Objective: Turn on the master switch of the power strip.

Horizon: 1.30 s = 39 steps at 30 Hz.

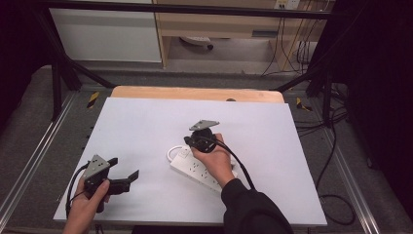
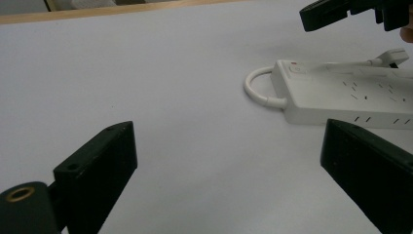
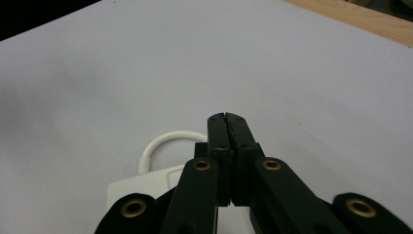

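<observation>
1. The white power strip (image 1: 202, 169) lies at lower centre of the high view, well inside the desk (image 1: 146, 122) edges, with bare sheet all around.
2. The right gripper (image 3: 228, 119) sits over its looped-cable end, fingers pressed together on nothing.
3. The left gripper (image 1: 122, 173), lower left, holds its fingers wide.
4. No writing is legible.

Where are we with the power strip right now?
Done: nothing visibly changed; the power strip lies flat on the white sheet. In hand: the shut right gripper hangs over the strip's switch end, near its cable loop. Left: the open left gripper waits apart, empty; any press or grip is yet to come.
</observation>
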Tool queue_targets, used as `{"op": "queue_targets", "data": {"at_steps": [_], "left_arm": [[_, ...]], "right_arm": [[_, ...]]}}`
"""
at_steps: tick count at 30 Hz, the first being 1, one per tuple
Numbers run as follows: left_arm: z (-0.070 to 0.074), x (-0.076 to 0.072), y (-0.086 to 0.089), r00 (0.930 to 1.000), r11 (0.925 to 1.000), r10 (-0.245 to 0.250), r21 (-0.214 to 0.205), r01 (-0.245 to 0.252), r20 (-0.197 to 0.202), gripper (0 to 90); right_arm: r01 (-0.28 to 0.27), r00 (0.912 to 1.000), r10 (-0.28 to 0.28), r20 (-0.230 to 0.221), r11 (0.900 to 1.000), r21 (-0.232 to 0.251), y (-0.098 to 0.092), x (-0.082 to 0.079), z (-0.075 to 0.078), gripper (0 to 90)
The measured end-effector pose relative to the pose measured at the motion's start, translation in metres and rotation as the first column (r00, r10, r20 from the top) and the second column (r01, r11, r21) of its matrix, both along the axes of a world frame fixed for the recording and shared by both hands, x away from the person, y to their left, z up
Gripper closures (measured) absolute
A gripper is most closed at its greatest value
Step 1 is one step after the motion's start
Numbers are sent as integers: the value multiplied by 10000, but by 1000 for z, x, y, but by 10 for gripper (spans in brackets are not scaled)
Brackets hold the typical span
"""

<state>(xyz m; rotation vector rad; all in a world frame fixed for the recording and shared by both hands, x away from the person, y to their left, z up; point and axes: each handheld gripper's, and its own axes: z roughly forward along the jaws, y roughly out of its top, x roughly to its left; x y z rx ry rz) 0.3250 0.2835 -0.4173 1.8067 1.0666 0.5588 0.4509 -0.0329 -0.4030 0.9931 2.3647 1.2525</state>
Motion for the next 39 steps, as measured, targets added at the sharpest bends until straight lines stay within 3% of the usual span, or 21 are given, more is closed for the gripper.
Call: {"op": "queue_targets", "data": {"at_steps": [19,33,39], "left_arm": [[0,0,0,10000,10000,3,56,-3,17,63],[-1,0,0,10000,10000,-15,90,15,-7,63],[-1,0,0,10000,9999,-27,110,27,-14,63]], "right_arm": [[-123,9989,111,-450,9995,-278,5,0,-12,900],[-40,9992,35,-402,9999,-137,6,-4,-22,900],[-62,9988,48,-491,9996,-287,8,-5,-25,900]]}}
